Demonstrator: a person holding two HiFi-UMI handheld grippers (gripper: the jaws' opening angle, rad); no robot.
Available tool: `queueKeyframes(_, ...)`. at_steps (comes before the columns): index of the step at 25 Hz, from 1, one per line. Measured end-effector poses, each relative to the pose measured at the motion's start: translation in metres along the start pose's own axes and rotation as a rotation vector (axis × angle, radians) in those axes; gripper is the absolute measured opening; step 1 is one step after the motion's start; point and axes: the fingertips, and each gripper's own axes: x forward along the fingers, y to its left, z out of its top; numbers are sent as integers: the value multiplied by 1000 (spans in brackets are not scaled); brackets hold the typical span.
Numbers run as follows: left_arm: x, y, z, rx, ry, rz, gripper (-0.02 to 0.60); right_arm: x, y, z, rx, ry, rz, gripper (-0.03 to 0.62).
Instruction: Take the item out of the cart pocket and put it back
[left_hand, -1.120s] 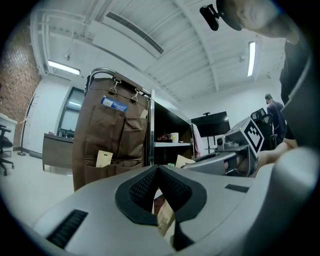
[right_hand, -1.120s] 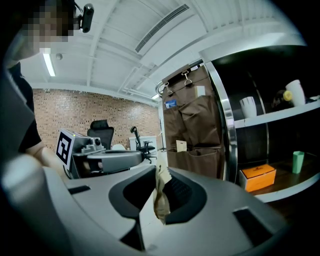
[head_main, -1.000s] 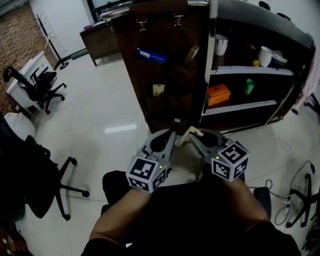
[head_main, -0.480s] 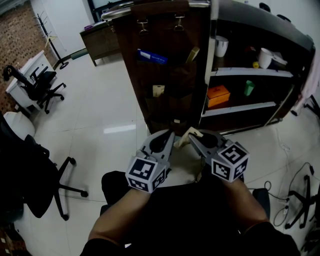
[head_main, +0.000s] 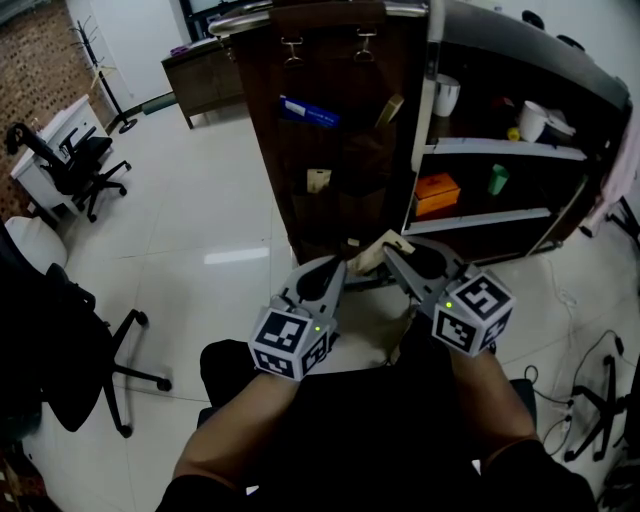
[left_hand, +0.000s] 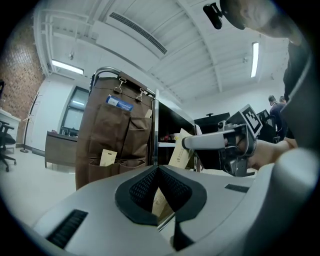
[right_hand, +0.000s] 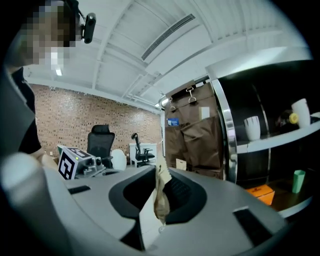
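Cautiously advance right gripper (head_main: 392, 256), clamped on thin kraft-paper packet (right_hand: 160, 202) (left gripper (head_main: 338, 268) shut, empty), to avoid slipping or crumpling it against cart pocket (head_main: 345, 140) at upper centre.

Glossy white floor (head_main: 220, 200), brick wall (head_main: 25, 60) (office chairs (head_main: 75, 165) nearby)

Right gripper (head_main: 390, 258) lifts a little, nearer brown pocket organizer (head_main: 330, 140) on cart side. Its marker cube (head_main: 473, 312) shifts up and right in head view. Kraft paper packet (head_main: 378, 250) clamped in its jaws rises along, top edge now closer to cart base.
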Motion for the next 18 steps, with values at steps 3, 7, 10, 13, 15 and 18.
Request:
queueKeyframes(3, 0, 0, 0, -3, 0, -1, 0, 1, -8, 23, -47, -33, -22, 63)
queueKeyframes(7, 1, -1, -1, -3, 3, -5, 0, 4, -19, 57, -118, -78, -53, 63)
queueKeyframes(10, 0, 2, -1, -5, 2, 0, 0, 7, -28, 81, -167, -111, -83, 63)
queueKeyframes(13, 0, 1, 0, -7, 1, 0, 0, 13, -38, 98, -220, -131, -114, 63)
queueKeyframes(15, 0, 1, -1, -5, 1, 0, 0, 20, -45, 104, -249, -134, -132, 63)
queueKeyframes(18, 1, 1, -1, -6, 0, 0, 0, 34, -54, 107, -287, -122, -147, 63)
